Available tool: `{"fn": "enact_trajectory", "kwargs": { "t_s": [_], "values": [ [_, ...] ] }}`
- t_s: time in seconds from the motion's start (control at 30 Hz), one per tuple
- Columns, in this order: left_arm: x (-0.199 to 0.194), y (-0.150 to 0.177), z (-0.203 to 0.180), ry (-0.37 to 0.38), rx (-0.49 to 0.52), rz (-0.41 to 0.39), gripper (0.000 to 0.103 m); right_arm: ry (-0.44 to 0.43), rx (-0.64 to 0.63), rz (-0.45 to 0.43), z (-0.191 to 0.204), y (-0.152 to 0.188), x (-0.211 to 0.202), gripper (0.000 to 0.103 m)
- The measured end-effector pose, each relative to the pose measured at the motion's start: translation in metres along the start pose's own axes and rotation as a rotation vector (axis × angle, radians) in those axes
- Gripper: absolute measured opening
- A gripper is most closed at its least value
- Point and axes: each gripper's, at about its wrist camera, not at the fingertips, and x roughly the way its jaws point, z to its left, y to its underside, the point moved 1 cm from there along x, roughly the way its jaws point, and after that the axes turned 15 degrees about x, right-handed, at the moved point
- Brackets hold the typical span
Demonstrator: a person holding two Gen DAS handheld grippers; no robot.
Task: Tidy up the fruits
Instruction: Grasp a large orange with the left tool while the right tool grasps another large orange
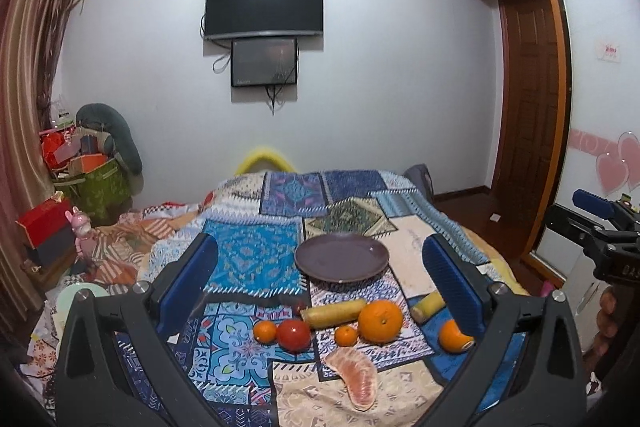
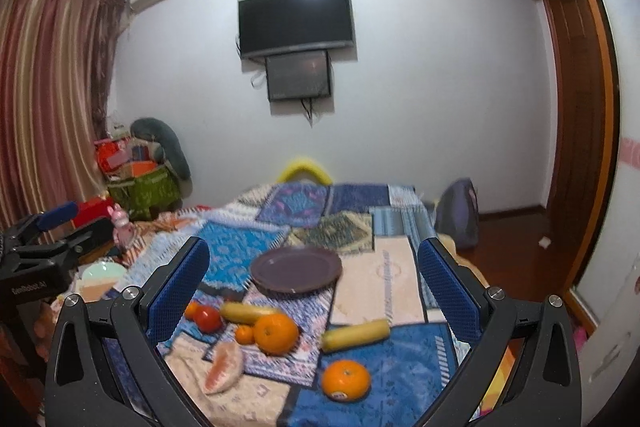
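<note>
Covering most of the lower half of both views is a bed with a patchwork blanket (image 1: 256,259) in blue, white and tan squares. High on the wall in the upper middle hangs a dark TV (image 1: 264,5), with a smaller dark screen (image 1: 264,63) just under it.

A round purple plate (image 1: 342,259) sits on the blanket in the middle of the frame, with nothing on it.

The left claw (image 1: 320,287) is spread wide and holds nothing. The fruits lie low in the frame between its two blue fingers (image 1: 192,279), nearer than the plate: a big orange (image 1: 380,321), a peeled pink fruit piece (image 1: 356,379), a yellow banana-like stick (image 1: 334,311), a red tomato (image 1: 294,334) and two small oranges (image 1: 265,331) (image 1: 346,335). Another orange (image 1: 454,335) and a second yellow stick (image 1: 428,305) sit partly behind the right finger.

The right claw (image 2: 314,289) is also spread wide and holds nothing. In its view, the orange (image 2: 346,379) has a tiny sticker, too small to read.

At the left edge of the right view, white letters on the other tool (image 2: 28,287) seem to say "GenRobot.AI", though they are blurry.
</note>
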Motion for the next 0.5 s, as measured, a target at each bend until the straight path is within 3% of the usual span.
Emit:
{"fn": "enact_trajectory", "kwargs": {
  "t_s": [0.3, 0.43, 0.5],
  "values": [
    [0.048, 0.018, -0.016, 0.118, 0.051, 0.138, 0.103, 0.086, -0.018, 0.159, -0.032, 0.024, 0.037, 0.103],
    [0.075, 0.028, -0.024, 0.205, 0.032, 0.205, 0.103, 0.114, -0.025, 0.238, -0.042, 0.038, 0.054, 0.103],
    [0.086, 0.033, -0.027, 0.200, 0.031, 0.238, 0.103, 0.112, -0.024, 0.274, -0.048, 0.046, 0.063, 0.103]
  ]
}}
